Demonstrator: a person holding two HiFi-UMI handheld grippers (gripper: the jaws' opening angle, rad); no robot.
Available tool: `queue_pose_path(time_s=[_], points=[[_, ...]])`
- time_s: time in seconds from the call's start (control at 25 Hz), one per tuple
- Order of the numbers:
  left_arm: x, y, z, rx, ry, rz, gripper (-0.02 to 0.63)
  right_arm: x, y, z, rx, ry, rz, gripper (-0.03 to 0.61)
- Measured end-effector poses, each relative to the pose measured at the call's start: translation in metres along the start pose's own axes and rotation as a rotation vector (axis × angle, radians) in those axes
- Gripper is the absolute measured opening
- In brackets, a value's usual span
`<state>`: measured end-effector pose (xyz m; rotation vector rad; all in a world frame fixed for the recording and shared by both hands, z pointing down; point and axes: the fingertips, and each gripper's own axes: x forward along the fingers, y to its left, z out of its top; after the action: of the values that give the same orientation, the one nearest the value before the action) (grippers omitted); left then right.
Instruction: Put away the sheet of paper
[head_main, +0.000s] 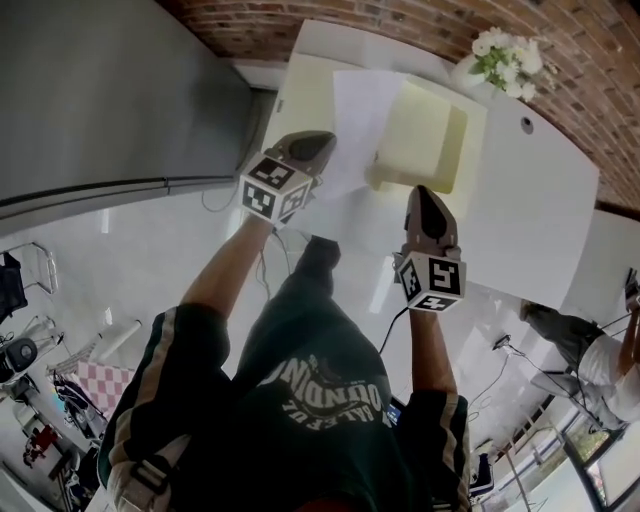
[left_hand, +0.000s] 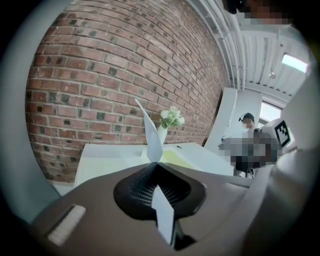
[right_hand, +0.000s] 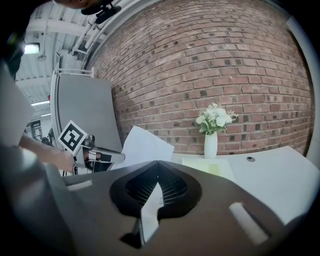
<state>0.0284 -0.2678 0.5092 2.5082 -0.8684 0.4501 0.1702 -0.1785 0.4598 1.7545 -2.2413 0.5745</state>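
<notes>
The white sheet of paper is lifted over the table, its near left edge pinched in my left gripper, which is shut on it. In the left gripper view the paper stands up from the jaw tip of the left gripper. A pale yellow folder lies on the white table, partly under the sheet. My right gripper hovers at the folder's near edge, jaws shut, nothing seen between them. From the right gripper the paper and folder lie ahead.
A white vase of flowers stands at the table's far edge against the brick wall. A cable hole is right of the folder. A grey cabinet stands to the left. Another person is at the right.
</notes>
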Motion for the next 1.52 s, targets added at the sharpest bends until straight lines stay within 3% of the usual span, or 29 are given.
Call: queue_pose_path(time_s=[0.88,1.52], points=[[0.085,0.077,-0.052,-0.122,0.183,0.002,0.011,0.046,-0.032,-0.024,0.103,0.063,-0.041,0.0],[0.092,0.113,-0.078,-0.149,0.258,0.053,0.011,0.051,-0.044,-0.033,0.123,0.093,-0.064,0.0]])
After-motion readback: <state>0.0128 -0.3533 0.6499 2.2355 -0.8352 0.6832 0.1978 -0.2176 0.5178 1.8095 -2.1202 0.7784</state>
